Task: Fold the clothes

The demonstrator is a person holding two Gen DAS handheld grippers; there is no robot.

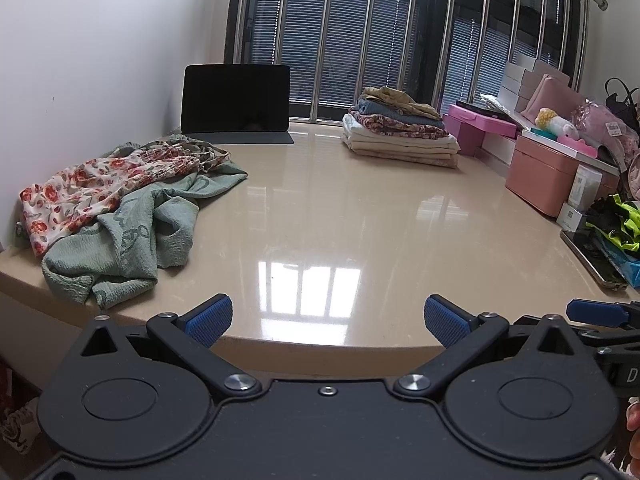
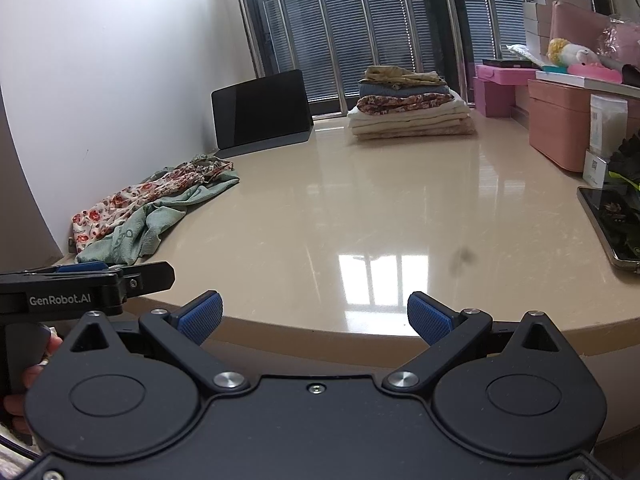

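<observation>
Both tools hang just off the near edge of the worktop [image 1: 320, 208], nothing in them. The left hand-held gripper [image 1: 328, 318] has its blue pads spread wide apart, same deal with the right hand-held gripper [image 2: 315, 316]. The unfolded clothes pile [image 1: 120, 208] sits on the worktop's left side by the wall, well apart from both. Worktop is glossy beige stone and mirrors the barred window [image 1: 360, 32] behind it. Folded stack [image 1: 400, 132] at the worktop's far edge, dark tablet [image 1: 236, 100] propped to the stack's left, pink boxes [image 1: 548, 168] along the worktop's right. The pile is a crumpled sage-green knit with a red-flowered cream piece draped on top.
</observation>
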